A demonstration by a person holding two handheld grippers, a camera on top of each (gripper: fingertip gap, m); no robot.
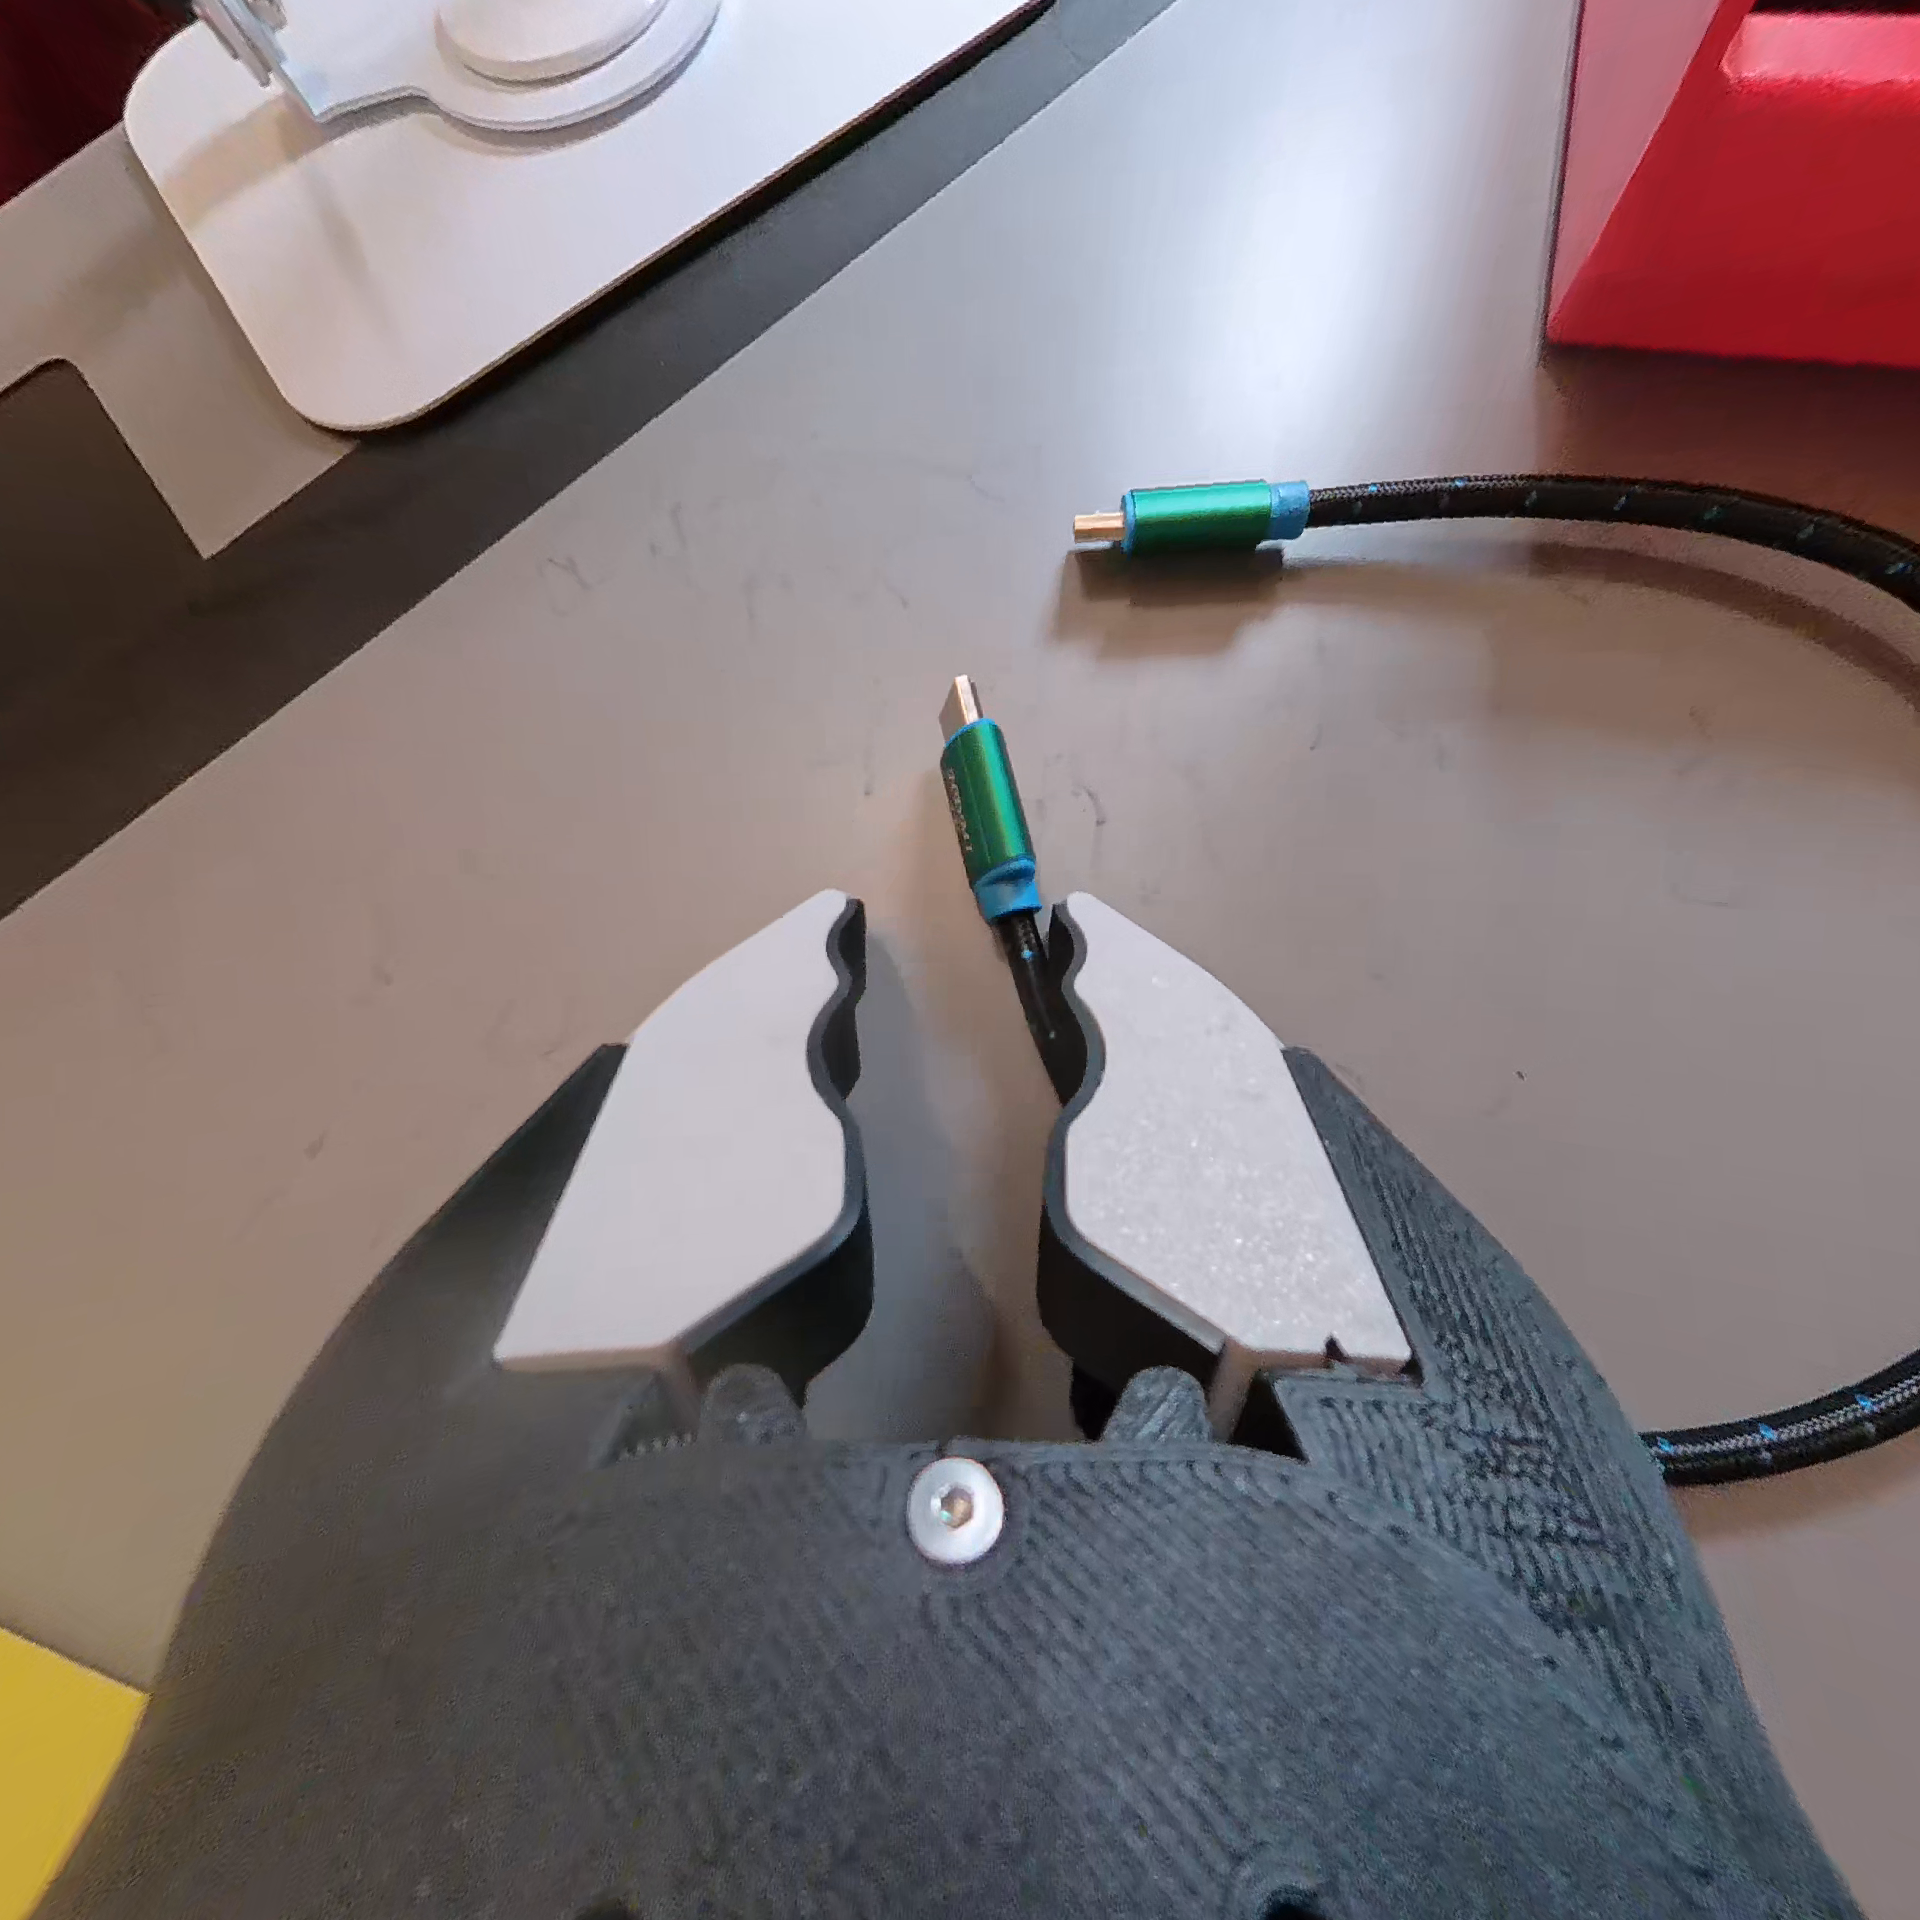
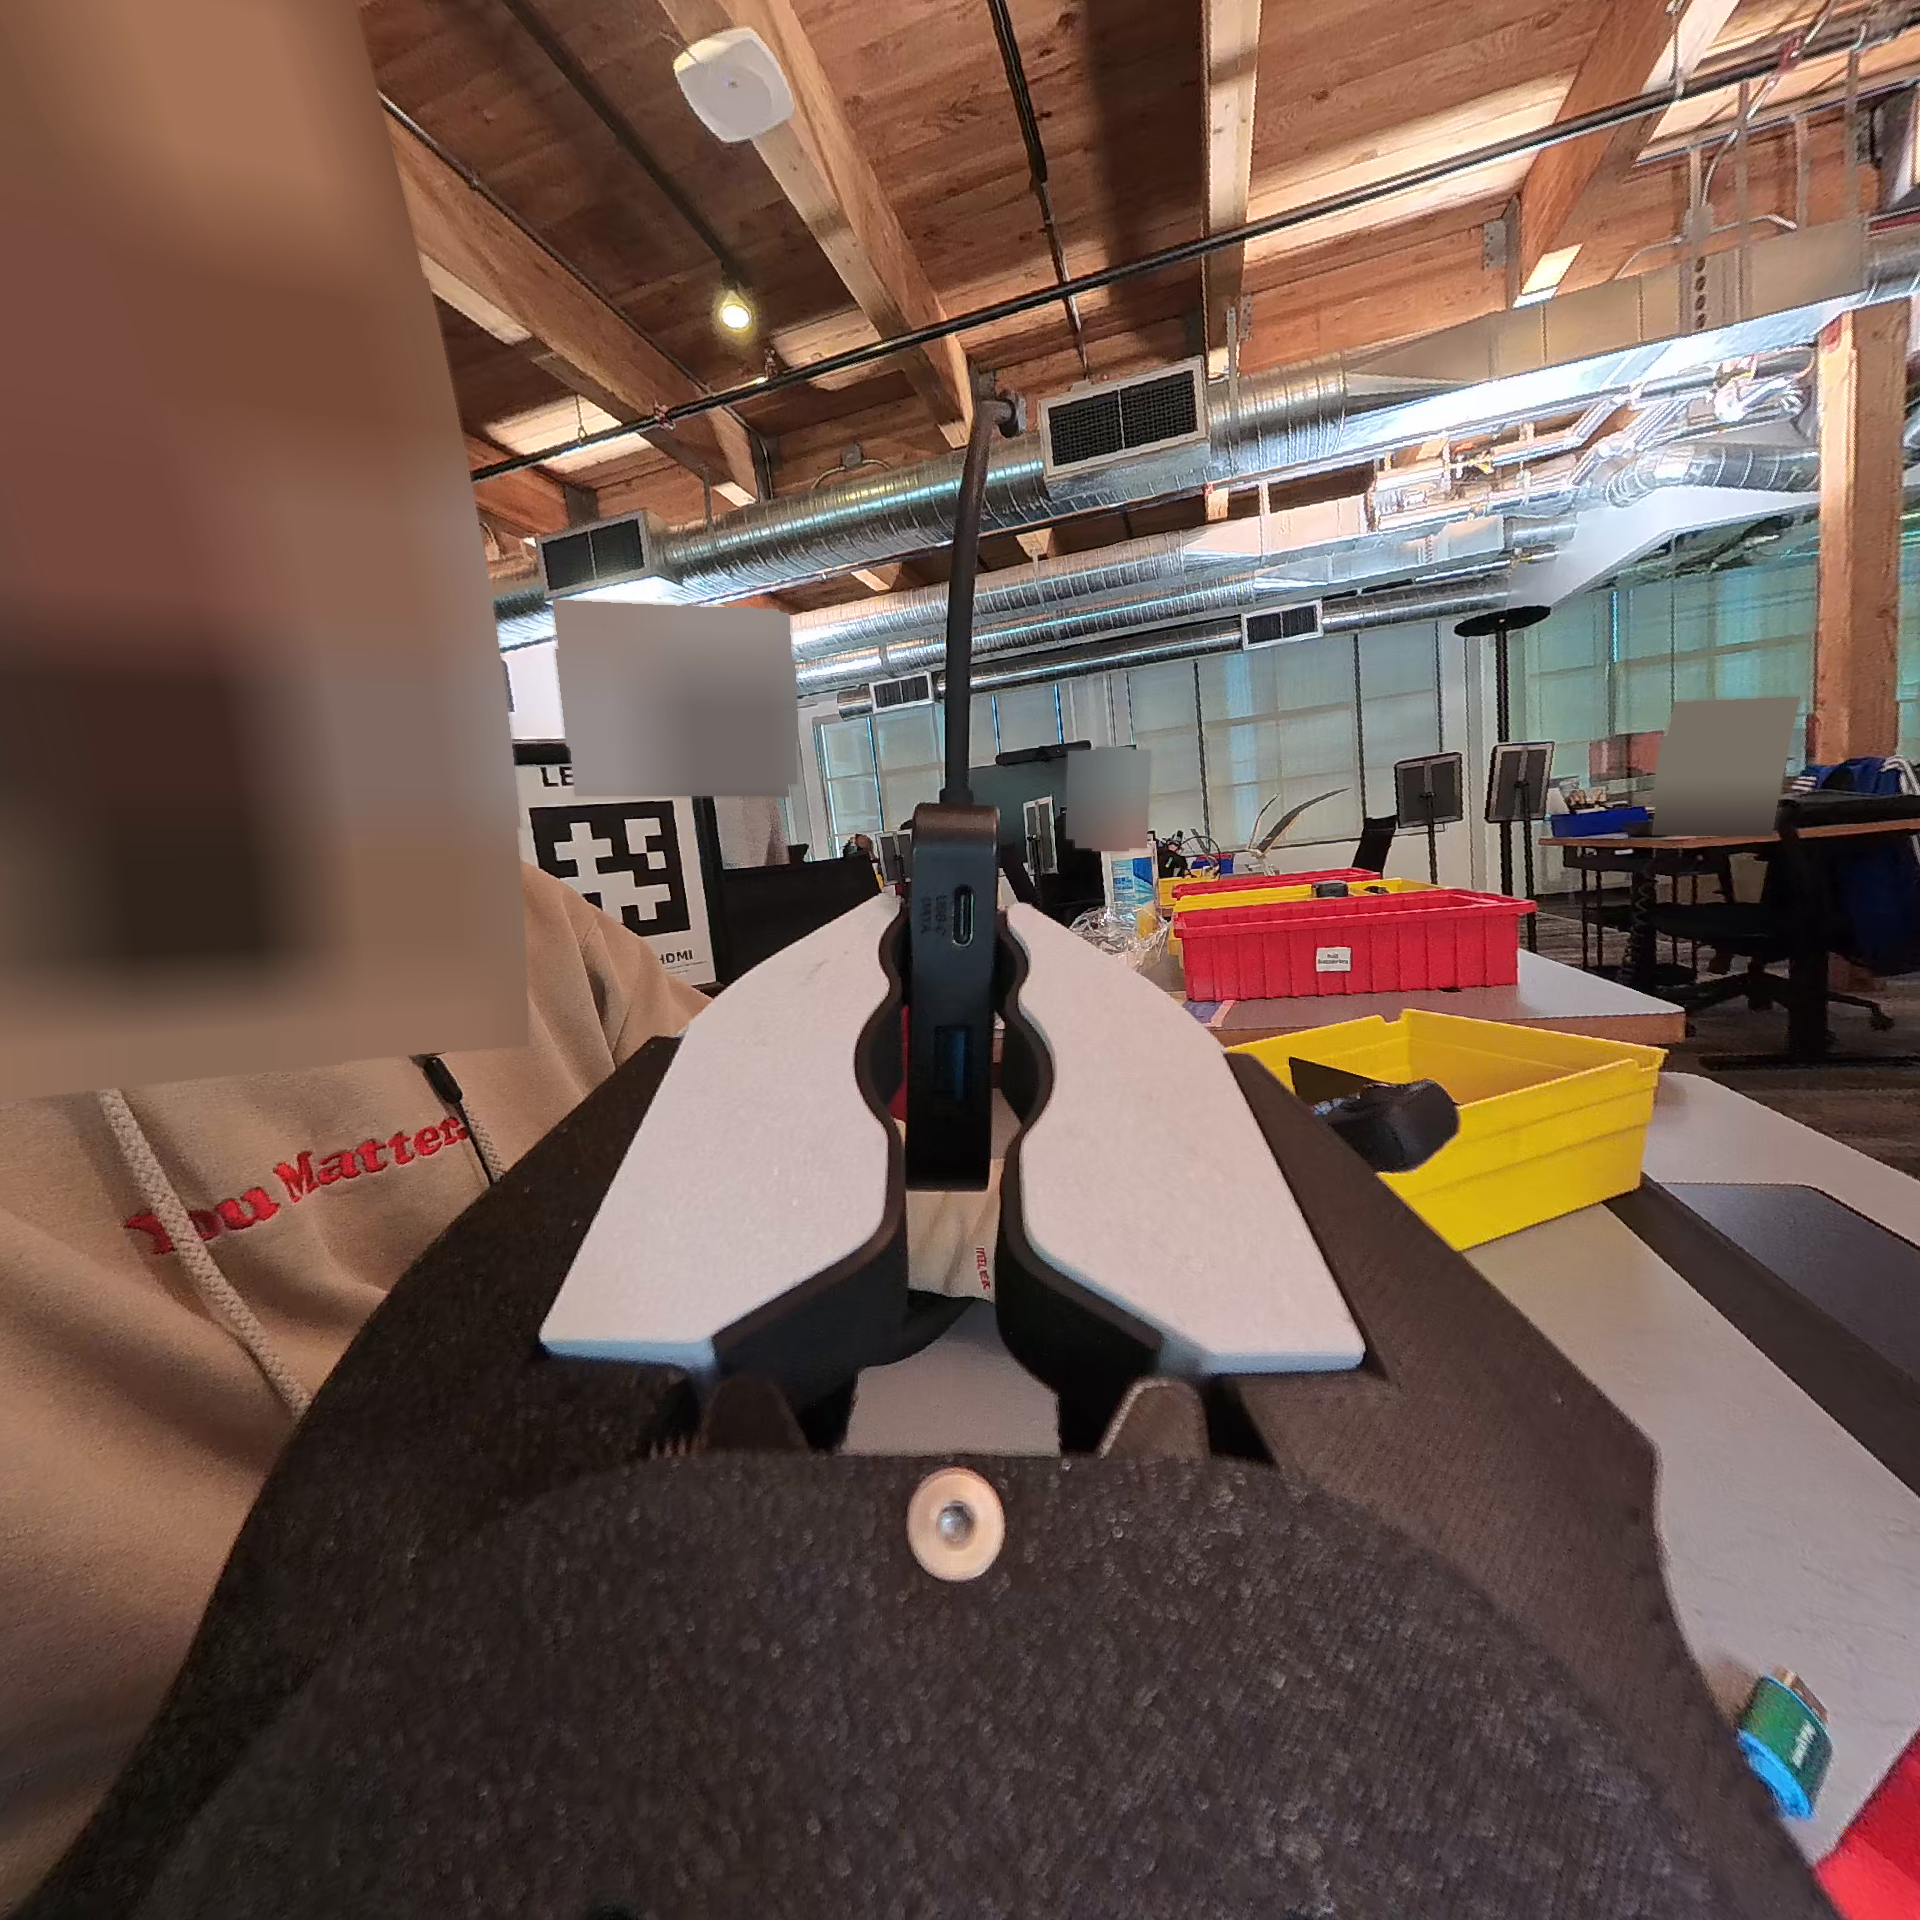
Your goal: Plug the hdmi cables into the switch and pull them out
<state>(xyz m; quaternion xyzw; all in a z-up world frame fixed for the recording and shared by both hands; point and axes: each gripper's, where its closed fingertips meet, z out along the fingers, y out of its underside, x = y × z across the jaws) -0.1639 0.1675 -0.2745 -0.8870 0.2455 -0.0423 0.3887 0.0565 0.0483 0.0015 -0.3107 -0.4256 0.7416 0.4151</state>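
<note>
- HDMI cables, black braided with green metal plugs (image 1: pixel 985 805), are lying mid-table (image 1: pixel 623 727), unplugged.
- Black slim switch (image 2: pixel 951 997) is being pinched upright by the right gripper (image 2: pixel 951 940).
- Left gripper (image 1: pixel 961 920), jaws spread, is being positioned around the nearer cable; closing and aligning seem required next.

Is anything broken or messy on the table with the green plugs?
Nothing looks broken or spilled. Both green plugs lie loose on the grey table, unplugged: one just ahead of the open left tongs, the other farther off. The right tongs hold the black switch in the air, away from them.
</note>
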